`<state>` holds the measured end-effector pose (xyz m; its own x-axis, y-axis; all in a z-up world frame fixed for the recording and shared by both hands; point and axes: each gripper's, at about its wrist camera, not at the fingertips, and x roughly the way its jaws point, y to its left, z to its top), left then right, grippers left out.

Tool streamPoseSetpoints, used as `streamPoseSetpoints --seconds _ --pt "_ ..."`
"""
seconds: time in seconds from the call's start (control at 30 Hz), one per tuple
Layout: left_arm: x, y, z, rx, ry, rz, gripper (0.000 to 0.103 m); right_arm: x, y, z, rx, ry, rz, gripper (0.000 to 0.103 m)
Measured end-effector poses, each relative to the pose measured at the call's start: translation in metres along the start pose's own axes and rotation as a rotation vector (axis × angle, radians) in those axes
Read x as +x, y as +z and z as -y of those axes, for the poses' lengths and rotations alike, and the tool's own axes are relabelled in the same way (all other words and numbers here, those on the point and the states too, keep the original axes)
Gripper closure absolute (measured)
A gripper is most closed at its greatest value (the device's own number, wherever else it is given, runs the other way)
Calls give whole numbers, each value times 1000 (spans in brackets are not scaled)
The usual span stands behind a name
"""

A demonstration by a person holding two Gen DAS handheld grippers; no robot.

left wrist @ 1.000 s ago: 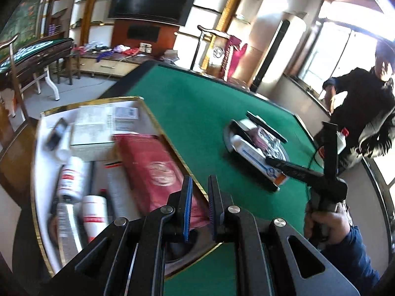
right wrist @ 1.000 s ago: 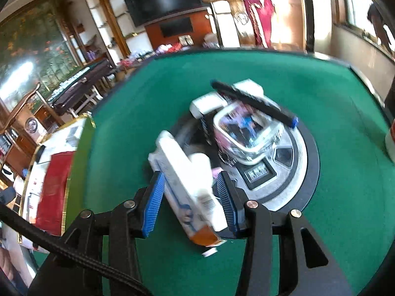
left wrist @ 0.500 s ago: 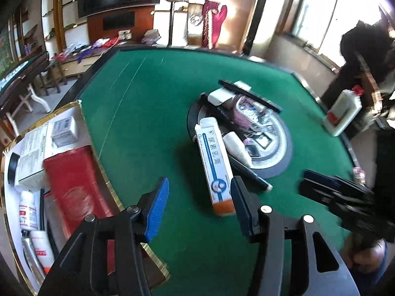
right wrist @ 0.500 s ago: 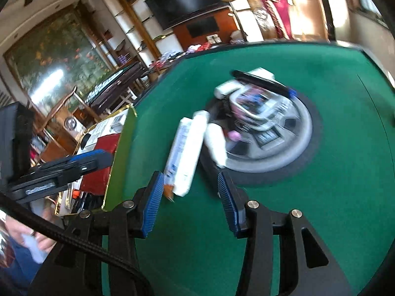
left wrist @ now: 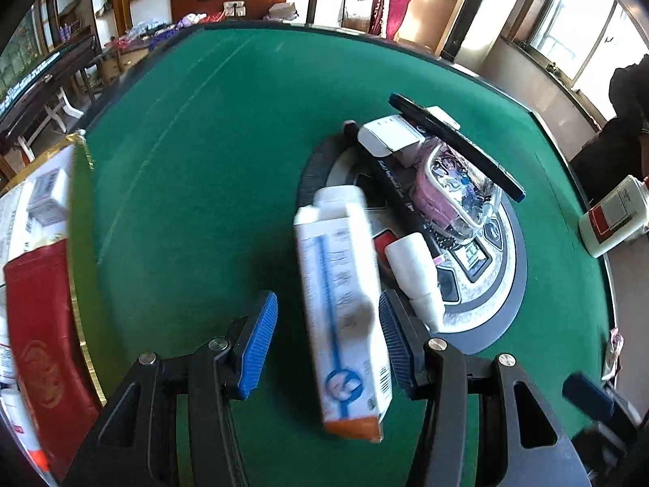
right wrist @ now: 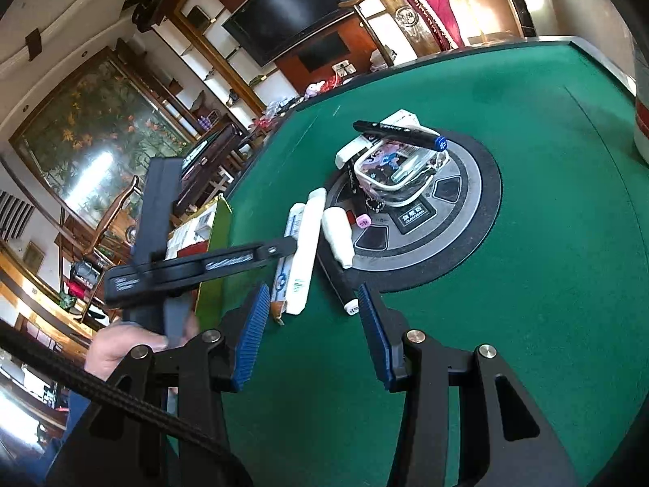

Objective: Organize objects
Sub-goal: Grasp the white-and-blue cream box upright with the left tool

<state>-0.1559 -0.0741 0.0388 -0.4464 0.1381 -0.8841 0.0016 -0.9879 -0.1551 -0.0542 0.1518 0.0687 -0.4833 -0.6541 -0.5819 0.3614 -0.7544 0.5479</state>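
Green felt (left wrist: 211, 170) carries a blurred carton (left wrist: 340, 316) between spread left tongs (left wrist: 328, 337); right tongs (right wrist: 312, 332) gape empty.

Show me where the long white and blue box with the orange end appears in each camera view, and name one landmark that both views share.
Left wrist view: the long white and blue box lies on the green felt at lower centre, between the open fingers of the left gripper, orange end nearest the camera.
Right wrist view: the box lies left of centre, beyond the right gripper.
Shared landmark: the round grey disc, just right of the box.
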Motion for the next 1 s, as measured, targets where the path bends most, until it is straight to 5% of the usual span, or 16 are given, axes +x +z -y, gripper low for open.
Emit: streamPoseSetpoints --seconds 0.2,0.27,0.33,0.6,0.73,1.0 --pt "11 -5 5 -3 -18 14 58 -1 -1 2 12 -11 11 58" --pt "3 -13 0 2 -55 34 83 -1 0 1 1 -23 15 58" --pt "-4 -20 -8 2 -41 46 90 0 -1 1 -8 -30 15 58" --pt "-39 -49 -47 -78 -100 164 90 30 -5 -24 -170 -88 -53 58" --pt "-49 -43 -49 -64 -121 215 90 68 -5 -56 -363 -150 -131 81" --pt "-50 -35 -54 -52 -100 234 89 128 16 -59 -452 -252 -216 83"
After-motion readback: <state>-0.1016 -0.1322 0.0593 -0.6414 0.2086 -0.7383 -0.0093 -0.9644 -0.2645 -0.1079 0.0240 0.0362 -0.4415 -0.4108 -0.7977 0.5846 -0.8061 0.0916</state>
